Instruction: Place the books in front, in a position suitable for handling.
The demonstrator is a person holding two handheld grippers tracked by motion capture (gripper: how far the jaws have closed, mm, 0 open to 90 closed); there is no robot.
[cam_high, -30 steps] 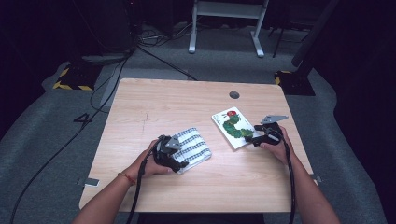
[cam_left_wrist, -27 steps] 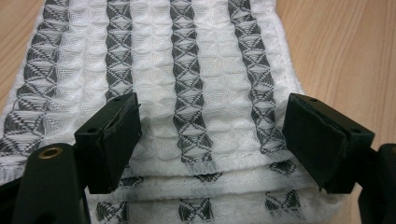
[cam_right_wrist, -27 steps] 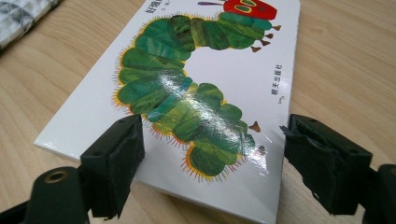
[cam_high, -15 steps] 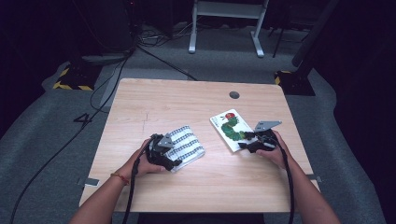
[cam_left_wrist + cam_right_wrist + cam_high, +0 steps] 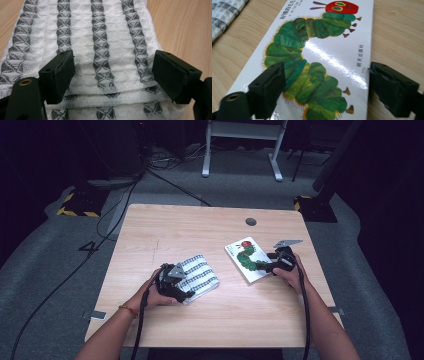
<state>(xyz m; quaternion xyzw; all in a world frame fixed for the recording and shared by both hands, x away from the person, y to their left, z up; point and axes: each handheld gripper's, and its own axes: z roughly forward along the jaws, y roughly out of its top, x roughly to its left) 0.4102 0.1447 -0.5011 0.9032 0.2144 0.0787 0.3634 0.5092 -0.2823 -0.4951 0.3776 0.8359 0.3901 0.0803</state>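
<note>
High view: I see a wooden table with two things on it, a folded towel left of centre and a picture book right of centre, well apart from each other.
Left gripper: I see it held in the left hand at the near edge of the towel, its body over the cloth.
Left gripper view, jaws: both black jaws stand apart over the white waffle-weave towel with its grey patterned stripes; the left one lies over the cloth, the right one at its side hem. I cannot tell whether the pads touch the cloth; they clamp nothing.
Towel, lie: folded in layers, stacked edges facing the left gripper, flat on the table, its stripes running away from that camera.
Right gripper: I see it held in the right hand at the near right corner of the book.
Right gripper view, jaws: they have just been opening and stand wide, one over the green caterpillar on the cover, the other beyond the book's right edge over bare wood. The cover lies below them; the pads do not press on it.
Book, lie: flat, cover up, glossy white, red caterpillar head at the far end, turned at a slant to the table edge.
Right gripper view, corner: a bit of the towel shows at upper left.
Table, detail: a round grommet hole near the far edge.
</note>
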